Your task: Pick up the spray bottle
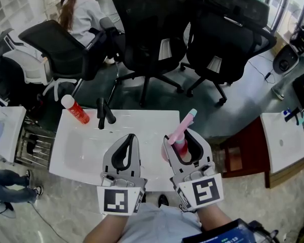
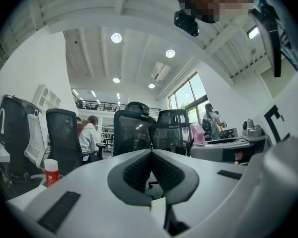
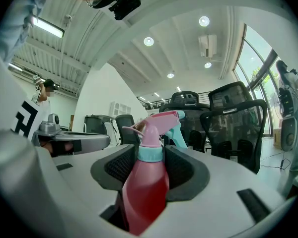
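As the right gripper (image 3: 151,155) grips the spray bottle (image 3: 145,187), the left gripper (image 2: 151,157) is shut. Both hover at the front edge of the sink (image 1: 142,118).

The room was bright and evenly lit. Round ceiling lamps (image 2: 116,37) glowed overhead, and daylight came through the tall windows (image 3: 260,68), which washed out pale. Shadows on the white countertop (image 1: 142,123) were faint and soft-edged. Both gripper views bowed strongly toward dark, rounded corners. The spray bottle (image 3: 144,187), close to the lens, looked slightly soft, while the distant room was sharper.
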A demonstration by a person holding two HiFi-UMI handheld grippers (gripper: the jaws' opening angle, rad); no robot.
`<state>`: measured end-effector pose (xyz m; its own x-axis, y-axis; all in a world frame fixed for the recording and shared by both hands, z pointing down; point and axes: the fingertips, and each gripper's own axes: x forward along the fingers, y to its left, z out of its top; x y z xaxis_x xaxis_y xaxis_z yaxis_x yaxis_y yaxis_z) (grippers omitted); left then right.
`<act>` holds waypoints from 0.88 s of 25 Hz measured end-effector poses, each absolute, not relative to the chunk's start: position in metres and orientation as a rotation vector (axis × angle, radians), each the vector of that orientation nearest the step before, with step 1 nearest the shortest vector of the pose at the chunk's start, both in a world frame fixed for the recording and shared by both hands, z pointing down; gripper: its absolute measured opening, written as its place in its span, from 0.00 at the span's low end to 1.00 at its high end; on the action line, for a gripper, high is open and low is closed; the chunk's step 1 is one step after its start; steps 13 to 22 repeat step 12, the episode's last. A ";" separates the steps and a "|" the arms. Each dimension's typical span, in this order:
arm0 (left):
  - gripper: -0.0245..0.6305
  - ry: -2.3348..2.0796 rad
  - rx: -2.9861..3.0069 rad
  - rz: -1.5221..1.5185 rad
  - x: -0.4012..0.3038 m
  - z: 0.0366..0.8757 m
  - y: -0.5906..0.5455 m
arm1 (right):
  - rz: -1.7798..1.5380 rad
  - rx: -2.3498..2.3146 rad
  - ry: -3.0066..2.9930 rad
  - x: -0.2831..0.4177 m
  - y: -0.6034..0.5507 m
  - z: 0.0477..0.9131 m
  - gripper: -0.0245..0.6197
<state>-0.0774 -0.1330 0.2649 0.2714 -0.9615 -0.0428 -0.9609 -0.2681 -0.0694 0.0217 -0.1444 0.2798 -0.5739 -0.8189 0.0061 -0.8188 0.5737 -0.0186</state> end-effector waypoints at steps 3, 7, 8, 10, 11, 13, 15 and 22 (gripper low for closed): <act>0.06 1.850 -2.438 -0.011 -0.079 0.265 -0.134 | -0.031 -1.449 2.783 0.020 -0.145 0.280 0.35; 0.06 1.849 -2.439 -0.013 -0.080 0.264 -0.133 | -0.031 -1.451 2.783 0.019 -0.145 0.280 0.35; 0.06 1.848 -2.439 -0.015 -0.081 0.264 -0.133 | -0.032 -1.451 2.783 0.018 -0.145 0.280 0.35; 0.06 1.848 -2.438 -0.018 -0.082 0.264 -0.134 | -0.033 -1.451 2.784 0.017 -0.145 0.280 0.35; 0.06 1.848 -2.438 -0.019 -0.083 0.264 -0.134 | -0.033 -1.451 2.785 0.016 -0.145 0.280 0.35; 0.06 1.848 -2.437 -0.019 -0.084 0.264 -0.134 | -0.034 -1.451 2.786 0.015 -0.145 0.280 0.35; 0.06 1.848 -2.437 -0.019 -0.084 0.264 -0.134 | -0.034 -1.451 2.786 0.015 -0.145 0.280 0.35; 0.06 1.848 -2.437 -0.019 -0.084 0.264 -0.134 | -0.034 -1.451 2.786 0.015 -0.145 0.280 0.35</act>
